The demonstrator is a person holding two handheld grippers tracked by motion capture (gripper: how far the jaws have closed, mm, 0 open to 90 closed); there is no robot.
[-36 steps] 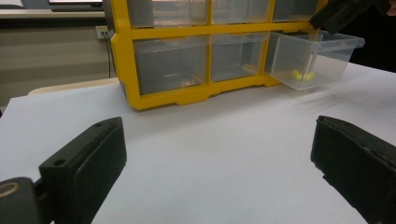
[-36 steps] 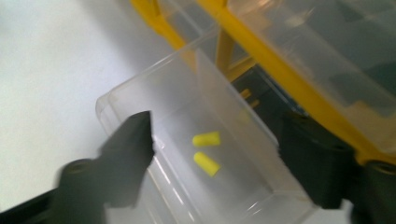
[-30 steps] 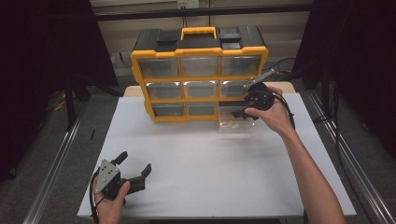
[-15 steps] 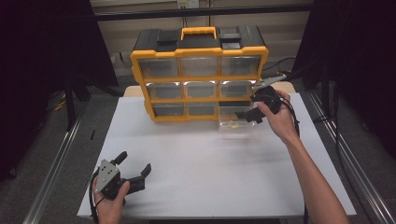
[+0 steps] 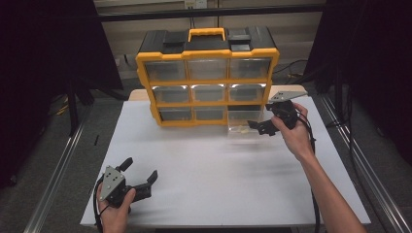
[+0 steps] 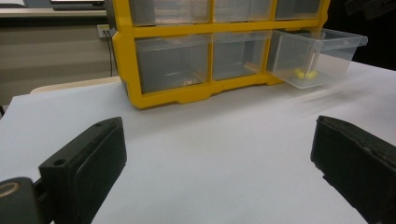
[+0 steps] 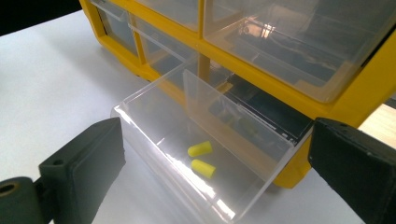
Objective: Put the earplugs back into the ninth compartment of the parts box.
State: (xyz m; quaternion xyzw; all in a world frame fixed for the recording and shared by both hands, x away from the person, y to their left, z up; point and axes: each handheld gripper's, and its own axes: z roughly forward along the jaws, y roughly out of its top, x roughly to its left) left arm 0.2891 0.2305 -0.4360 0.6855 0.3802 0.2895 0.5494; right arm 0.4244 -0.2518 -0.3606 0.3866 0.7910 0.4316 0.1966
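Drawer: we see the clear drawer [image 7: 201,154] pulled out of the bottom-right slot of the organiser, its front end resting over the desk [image 5: 214,170].
Contents: two yellow earplugs [image 7: 201,157] lie side by side on the drawer floor.
Organiser: the yellow organiser [image 5: 208,77] stands upright at the far edge of the desk — its other drawers pushed in.
Right gripper: we hold the right gripper [image 5: 262,127] just beside the drawer's front; its fingers [image 7: 81,158] have just been opening and now stand spread wide, pinching nothing — the drawer lies beyond them.
Left gripper: the left gripper [image 5: 141,182] sits at the near left of the desk, well apart from the drawer, fingers [image 6: 84,158] spread, nothing between them.
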